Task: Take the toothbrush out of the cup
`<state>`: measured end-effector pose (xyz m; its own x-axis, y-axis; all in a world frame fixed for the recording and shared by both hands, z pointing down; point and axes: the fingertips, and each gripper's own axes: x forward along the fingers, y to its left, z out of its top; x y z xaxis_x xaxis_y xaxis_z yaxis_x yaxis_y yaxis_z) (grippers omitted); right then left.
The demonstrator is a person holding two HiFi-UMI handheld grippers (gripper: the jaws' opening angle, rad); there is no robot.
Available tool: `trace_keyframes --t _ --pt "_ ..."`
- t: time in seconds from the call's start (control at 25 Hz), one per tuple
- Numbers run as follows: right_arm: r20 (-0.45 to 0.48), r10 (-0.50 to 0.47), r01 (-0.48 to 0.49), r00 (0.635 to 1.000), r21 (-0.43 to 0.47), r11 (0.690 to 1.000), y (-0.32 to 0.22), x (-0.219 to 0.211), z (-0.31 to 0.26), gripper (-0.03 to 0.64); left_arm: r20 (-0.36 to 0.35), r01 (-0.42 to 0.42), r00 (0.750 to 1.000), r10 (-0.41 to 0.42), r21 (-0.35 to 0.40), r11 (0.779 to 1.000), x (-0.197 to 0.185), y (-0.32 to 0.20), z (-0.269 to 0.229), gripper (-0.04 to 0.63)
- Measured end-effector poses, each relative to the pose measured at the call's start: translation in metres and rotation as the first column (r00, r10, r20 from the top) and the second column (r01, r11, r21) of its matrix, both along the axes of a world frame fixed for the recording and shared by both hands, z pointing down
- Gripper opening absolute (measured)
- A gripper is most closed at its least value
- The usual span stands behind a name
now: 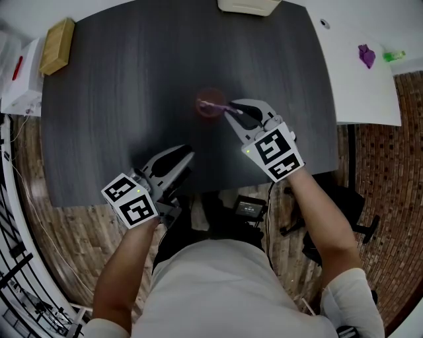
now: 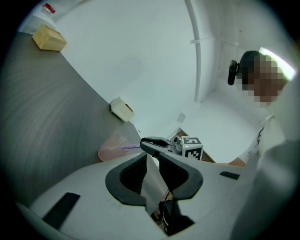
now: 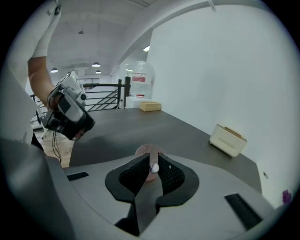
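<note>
A translucent pink cup [image 1: 210, 107] stands near the middle of the dark table [image 1: 132, 99]. A purple toothbrush [image 1: 213, 105] lies slanted across its mouth, handle end toward my right gripper [image 1: 232, 113]. In the right gripper view the right gripper [image 3: 152, 163] is shut on the handle's whitish end [image 3: 153, 168], just above the cup [image 3: 149, 151]. My left gripper [image 1: 188, 156] hovers at the table's near edge, apart from the cup, its jaws together with nothing between them. The left gripper view shows the cup [image 2: 111, 147], the toothbrush [image 2: 129, 147] and the right gripper's fingers [image 2: 154, 143] beyond the left gripper [image 2: 147, 157].
A beige box [image 1: 248, 6] sits at the table's far edge and a wooden block [image 1: 56, 45] at its far left corner. A white table [image 1: 357, 79] at the right carries a purple thing [image 1: 367, 56] and a green one [image 1: 394, 56]. A white box [image 1: 23, 79] stands left of the dark table.
</note>
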<state>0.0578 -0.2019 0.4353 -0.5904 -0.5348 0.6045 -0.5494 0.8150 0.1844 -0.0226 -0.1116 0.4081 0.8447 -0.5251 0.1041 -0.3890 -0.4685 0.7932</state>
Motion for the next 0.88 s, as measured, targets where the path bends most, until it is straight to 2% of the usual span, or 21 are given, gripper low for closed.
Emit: trace_keyframes --t 0.36,0.56,0.88 --pt "0.129 0.134 -0.122 0.983 -0.099 0.988 -0.006 0.003 0.009 0.058 0.0 -0.004 1.0 0.004 -0.004 1.0 0.0 0.003 0.0 0.083" --pt "0.218 0.242 -0.207 0.945 -0.174 0.963 -0.013 0.008 0.008 0.055 0.0 0.0 1.0 0.0 -0.003 1.0 -0.002 0.002 -0.002 0.083" --pt "0.292 0.367 -0.301 0.883 -0.248 0.921 -0.022 0.015 0.007 0.054 0.003 0.021 1.0 -0.021 -0.004 1.0 -0.006 -0.001 -0.002 0.083"
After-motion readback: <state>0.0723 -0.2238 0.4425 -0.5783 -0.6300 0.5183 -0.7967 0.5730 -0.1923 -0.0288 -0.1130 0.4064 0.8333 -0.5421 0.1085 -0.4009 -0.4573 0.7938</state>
